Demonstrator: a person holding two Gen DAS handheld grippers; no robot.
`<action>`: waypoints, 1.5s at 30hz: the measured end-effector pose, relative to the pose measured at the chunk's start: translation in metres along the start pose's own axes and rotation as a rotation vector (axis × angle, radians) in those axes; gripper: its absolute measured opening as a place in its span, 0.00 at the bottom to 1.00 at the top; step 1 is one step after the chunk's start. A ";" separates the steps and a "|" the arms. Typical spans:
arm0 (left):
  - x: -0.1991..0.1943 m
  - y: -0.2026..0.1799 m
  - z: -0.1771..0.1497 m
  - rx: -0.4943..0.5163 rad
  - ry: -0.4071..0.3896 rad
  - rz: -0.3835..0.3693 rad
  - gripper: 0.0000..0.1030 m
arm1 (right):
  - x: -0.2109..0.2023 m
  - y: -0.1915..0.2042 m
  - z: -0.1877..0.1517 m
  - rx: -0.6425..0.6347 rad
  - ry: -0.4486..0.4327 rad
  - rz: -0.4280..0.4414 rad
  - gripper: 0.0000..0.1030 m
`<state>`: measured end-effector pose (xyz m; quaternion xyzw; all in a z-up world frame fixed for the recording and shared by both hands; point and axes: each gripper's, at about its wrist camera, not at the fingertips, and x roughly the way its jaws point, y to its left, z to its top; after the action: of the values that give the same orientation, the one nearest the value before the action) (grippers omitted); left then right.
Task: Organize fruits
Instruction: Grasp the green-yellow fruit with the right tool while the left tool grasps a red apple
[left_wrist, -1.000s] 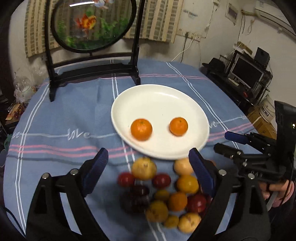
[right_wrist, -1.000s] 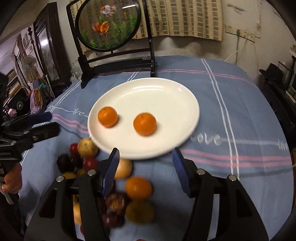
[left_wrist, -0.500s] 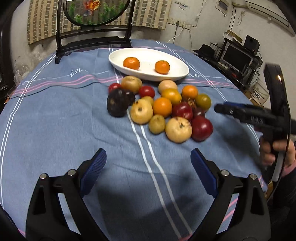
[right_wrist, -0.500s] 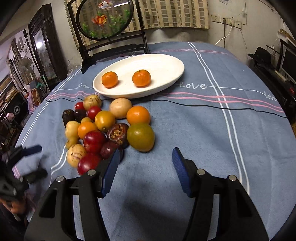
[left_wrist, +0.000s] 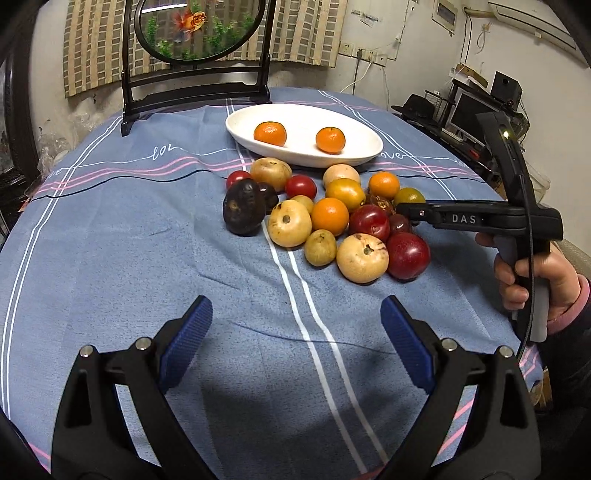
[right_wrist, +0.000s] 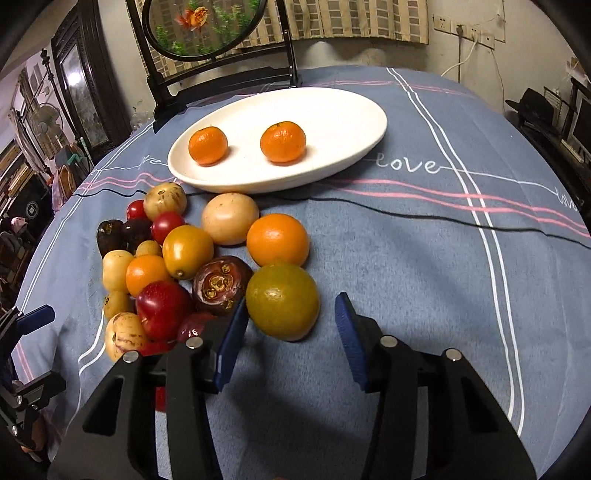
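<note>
**Fruit heaped beside a white plate, both claws spread wide**

Blue cloth (left_wrist: 110, 258) with white and pink stripes is seen covering a round table, and a dark wooden stand (left_wrist: 195, 92) with a round goldfish panel is set at the far edge. A white plate (right_wrist: 332, 110) is placed on the cloth in front of the stand, and two mandarins (right_wrist: 208, 144) (right_wrist: 283, 137) are held in it, set apart from each other.

A heap of fruit (left_wrist: 325, 214) is gathered on the cloth just beside the near rim of the plate: red, yellow, orange and dark purple pieces are packed touching one another. A greenish orange (right_wrist: 282, 301) is found at the near right edge of the heap, with an orange (right_wrist: 277, 240) just behind it and a dark purple fruit (right_wrist: 221, 284) touching it on the left.

The right gripper (right_wrist: 291, 332) is held low over the cloth with its jaws spread wide, and the greenish orange is seen partly between the blue pads (right_wrist: 236, 332), though contact cannot be told. The left gripper (left_wrist: 295, 343) is held well short of the heap, jaws wide apart and nothing between them.
</note>
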<state>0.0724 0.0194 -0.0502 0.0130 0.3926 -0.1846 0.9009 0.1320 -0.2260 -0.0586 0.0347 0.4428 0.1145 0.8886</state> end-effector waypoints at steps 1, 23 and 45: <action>0.000 -0.001 0.000 0.002 0.000 0.004 0.91 | 0.001 0.000 0.001 -0.001 -0.003 0.006 0.45; 0.019 -0.085 0.032 0.160 0.038 -0.145 0.48 | -0.037 -0.034 -0.003 0.154 -0.165 0.195 0.37; 0.063 -0.113 0.043 0.299 0.128 -0.007 0.48 | -0.048 -0.041 -0.006 0.184 -0.199 0.206 0.37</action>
<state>0.1028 -0.1135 -0.0518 0.1573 0.4175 -0.2429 0.8614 0.1063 -0.2777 -0.0321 0.1722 0.3554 0.1600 0.9047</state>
